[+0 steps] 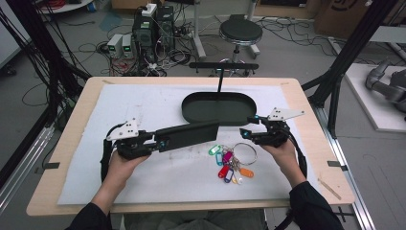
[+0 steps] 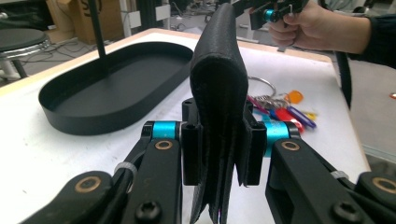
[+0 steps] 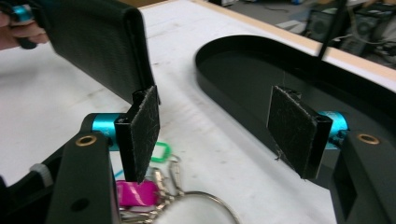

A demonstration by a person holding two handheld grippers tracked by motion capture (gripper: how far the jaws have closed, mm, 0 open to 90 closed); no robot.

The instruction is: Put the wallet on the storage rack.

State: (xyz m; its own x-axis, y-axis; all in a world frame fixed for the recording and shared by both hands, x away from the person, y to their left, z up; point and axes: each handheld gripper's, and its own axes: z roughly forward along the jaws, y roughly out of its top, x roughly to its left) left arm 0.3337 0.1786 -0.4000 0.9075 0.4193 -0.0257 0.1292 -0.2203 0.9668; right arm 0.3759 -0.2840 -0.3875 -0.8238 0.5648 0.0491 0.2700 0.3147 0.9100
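Grey floor, black stool, tangled cables, cardboard boxes

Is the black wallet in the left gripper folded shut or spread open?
Folded shut: the black wallet shows its rounded fold and stacked edges pressed together between the jaws of the left gripper.

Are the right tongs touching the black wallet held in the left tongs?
Apart. The right gripper view shows the right tongs open with bare pads, the black wallet beyond them with white table between.
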